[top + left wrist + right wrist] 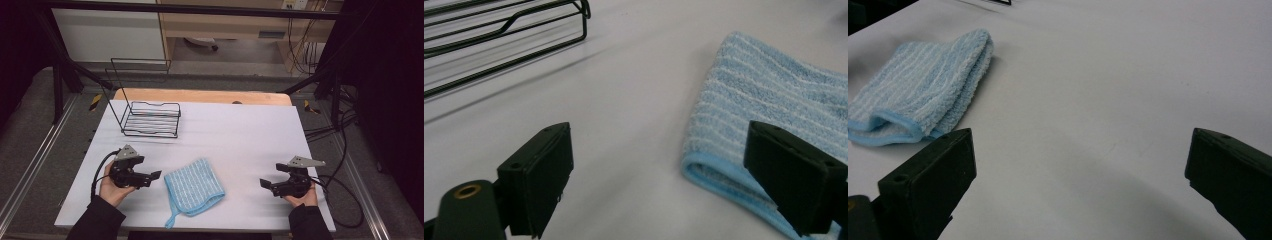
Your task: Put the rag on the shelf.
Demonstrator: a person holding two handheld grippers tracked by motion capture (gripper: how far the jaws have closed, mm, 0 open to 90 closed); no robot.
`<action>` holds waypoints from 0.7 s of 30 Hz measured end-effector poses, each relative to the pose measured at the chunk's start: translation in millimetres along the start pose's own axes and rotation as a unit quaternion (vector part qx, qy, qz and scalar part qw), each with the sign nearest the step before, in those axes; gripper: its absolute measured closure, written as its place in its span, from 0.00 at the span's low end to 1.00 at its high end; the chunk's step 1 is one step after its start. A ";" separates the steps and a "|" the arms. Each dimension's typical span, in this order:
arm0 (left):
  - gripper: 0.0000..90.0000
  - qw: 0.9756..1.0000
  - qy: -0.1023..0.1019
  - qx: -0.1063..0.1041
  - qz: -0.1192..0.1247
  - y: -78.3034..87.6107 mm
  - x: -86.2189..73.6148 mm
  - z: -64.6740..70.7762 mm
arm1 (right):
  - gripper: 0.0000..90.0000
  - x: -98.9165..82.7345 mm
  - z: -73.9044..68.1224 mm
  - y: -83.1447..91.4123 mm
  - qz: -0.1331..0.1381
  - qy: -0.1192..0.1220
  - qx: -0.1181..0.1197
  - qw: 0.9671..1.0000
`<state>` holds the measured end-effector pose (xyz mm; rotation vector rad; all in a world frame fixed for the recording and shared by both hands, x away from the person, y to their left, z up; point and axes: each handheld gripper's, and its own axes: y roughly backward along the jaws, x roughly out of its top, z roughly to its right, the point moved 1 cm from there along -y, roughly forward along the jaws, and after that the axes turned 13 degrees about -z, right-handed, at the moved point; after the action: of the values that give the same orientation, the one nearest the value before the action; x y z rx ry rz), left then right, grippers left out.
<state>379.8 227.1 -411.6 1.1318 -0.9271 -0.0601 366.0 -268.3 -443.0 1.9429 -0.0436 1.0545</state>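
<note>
White tabletop, no writing legible; folded blue cloth lies just beside the left gripper, jaws wide, empty; right gripper gapes too, well apart.

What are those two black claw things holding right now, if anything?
Nothing. The left gripper and the right gripper both stand open over the table, with the folded blue cloth lying free between them.

The high view is looking steeply down over the whole table; both gripper views are skimming low, close, sharing the blue cloth.
</note>
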 end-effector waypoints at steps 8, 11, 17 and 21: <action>0.29 1.000 -0.002 0.001 -0.016 -18.3 16.7 16.5 | 0.01 0.0 -0.4 -1.2 -0.002 0.000 -0.001 1.000; 0.37 1.000 -0.005 -0.001 -0.029 -27.7 19.2 22.2 | 0.01 -0.2 -1.0 -1.5 -0.004 -0.004 0.000 1.000; 0.52 0.999 -0.004 -0.013 -0.051 -43.6 13.1 24.6 | 0.01 1.4 -3.0 -4.7 -0.007 -0.001 0.001 1.000; 0.58 0.998 -0.002 -0.019 -0.065 -50.3 8.9 24.8 | 0.02 4.4 -7.4 -7.2 -0.010 0.003 0.003 1.000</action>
<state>389.1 181.0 -443.4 1.1561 -0.8510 -0.1860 366.9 -257.2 -443.2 1.9423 -0.0171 1.0478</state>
